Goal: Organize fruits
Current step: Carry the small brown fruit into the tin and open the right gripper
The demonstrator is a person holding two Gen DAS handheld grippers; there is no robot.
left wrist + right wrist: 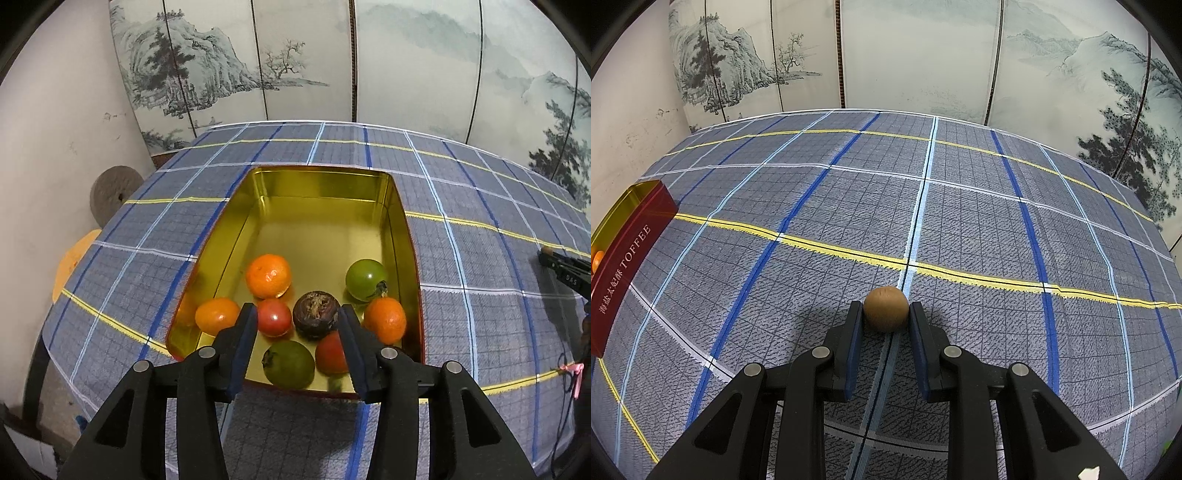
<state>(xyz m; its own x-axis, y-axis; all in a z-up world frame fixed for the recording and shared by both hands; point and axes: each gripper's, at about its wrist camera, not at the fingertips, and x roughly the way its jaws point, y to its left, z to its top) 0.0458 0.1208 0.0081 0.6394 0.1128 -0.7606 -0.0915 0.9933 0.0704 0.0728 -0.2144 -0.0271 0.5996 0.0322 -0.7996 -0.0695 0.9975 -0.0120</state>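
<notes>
You're holding the left gripper (297, 314) w/ jaws apart over the gold tin (325, 184), gripping nothing; inside are lying oranges, tomatoes, green fruits & a dark fruit (316, 314). Your right gripper (885, 314) is clamping a brown fruit (885, 309) against the checked tabletop (960, 221), well apart from the tin.
</notes>
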